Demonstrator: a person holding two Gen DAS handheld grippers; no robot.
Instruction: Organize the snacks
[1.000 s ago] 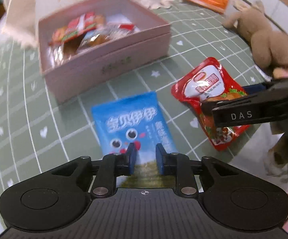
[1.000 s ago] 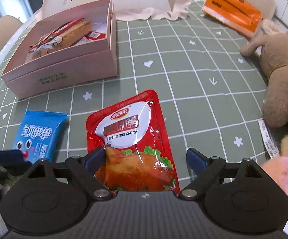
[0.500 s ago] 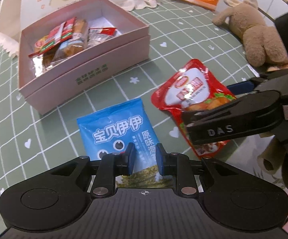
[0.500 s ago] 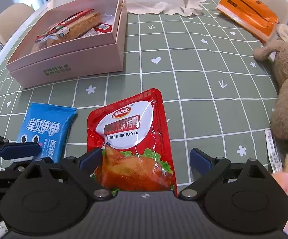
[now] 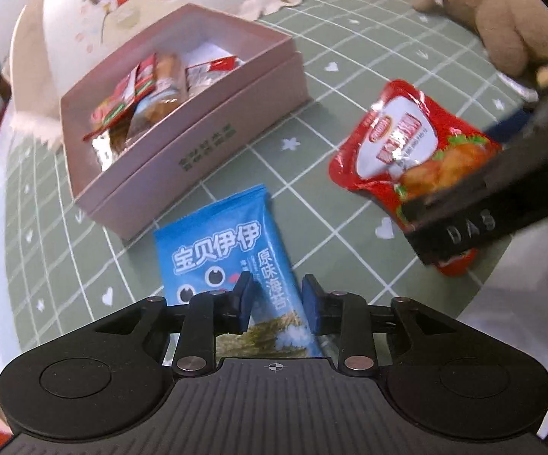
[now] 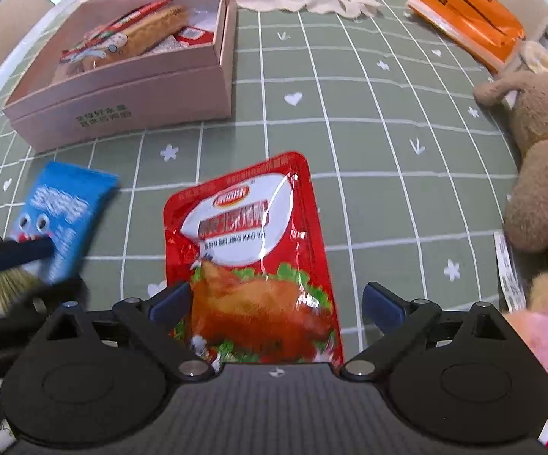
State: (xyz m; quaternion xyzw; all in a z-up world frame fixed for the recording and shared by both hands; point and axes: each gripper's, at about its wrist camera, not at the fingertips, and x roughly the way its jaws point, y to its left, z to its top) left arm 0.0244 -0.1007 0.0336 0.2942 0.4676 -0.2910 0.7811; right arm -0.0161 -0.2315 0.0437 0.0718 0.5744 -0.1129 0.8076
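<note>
Blue seaweed packet [image 5: 232, 254] between opening left tool [image 5: 277, 303] pads, on table | right tool [image 6: 276, 303] wide apart astride red chicken pouch [image 6: 251, 250]

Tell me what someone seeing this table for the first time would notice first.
Probably the red chicken pouch, lying flat on the green grid tablecloth between the wide-open right tongs. Left of it, a blue snack packet sits between the opening left tongs, and behind both stands an open pink box holding snacks.
</note>
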